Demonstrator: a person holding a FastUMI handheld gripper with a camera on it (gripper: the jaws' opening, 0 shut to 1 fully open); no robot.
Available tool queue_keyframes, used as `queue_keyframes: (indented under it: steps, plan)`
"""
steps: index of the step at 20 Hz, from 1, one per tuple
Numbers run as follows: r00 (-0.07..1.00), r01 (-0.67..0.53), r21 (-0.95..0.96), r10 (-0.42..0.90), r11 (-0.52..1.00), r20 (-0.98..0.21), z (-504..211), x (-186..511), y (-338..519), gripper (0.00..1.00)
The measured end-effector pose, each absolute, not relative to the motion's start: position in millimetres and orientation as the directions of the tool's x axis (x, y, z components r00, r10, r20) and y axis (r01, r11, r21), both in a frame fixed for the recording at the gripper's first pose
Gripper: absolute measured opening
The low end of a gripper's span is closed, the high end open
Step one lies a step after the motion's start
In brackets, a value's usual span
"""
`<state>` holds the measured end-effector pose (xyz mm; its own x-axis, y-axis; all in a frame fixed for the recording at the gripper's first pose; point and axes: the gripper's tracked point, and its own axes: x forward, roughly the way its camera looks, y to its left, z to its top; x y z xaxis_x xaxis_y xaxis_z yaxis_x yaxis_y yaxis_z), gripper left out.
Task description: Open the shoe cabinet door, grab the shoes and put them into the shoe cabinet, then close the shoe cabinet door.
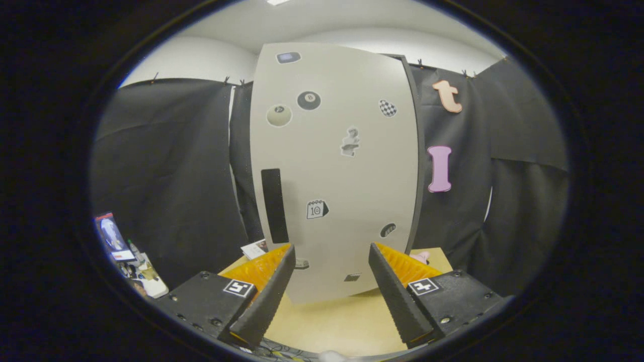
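Straight ahead of the gripper [332, 274], a tall pale shoe cabinet [334, 166] is being seen upright on a light wooden table [337, 322]. Its door is being kept shut, so what is inside cannot be told. One dark vertical handle [274, 205] is being shown near the door's left edge, just above the left finger. About nine small stickers are being counted on the door, among them two billiard balls [293, 107] and one calendar [317, 209]. The two fingers [269, 286] are being held wide apart with nothing between them but bare table and the foot of the cabinet. One pink thing [420, 257] is being glimpsed on the table beside the cabinet's right edge, beyond the right finger; what it is cannot be told. Some paper [255, 249] is lying beside the cabinet's left foot, and a clutter of small items [136, 264] is sitting far off to the left.
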<state>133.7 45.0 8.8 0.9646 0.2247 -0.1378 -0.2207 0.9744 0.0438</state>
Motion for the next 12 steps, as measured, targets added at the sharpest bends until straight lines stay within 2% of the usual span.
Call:
queue_keyframes:
  steps: [12]
  plan:
    - [0.997,-0.056,0.048,0.058,0.997,-0.056,41,50,18,0.97]
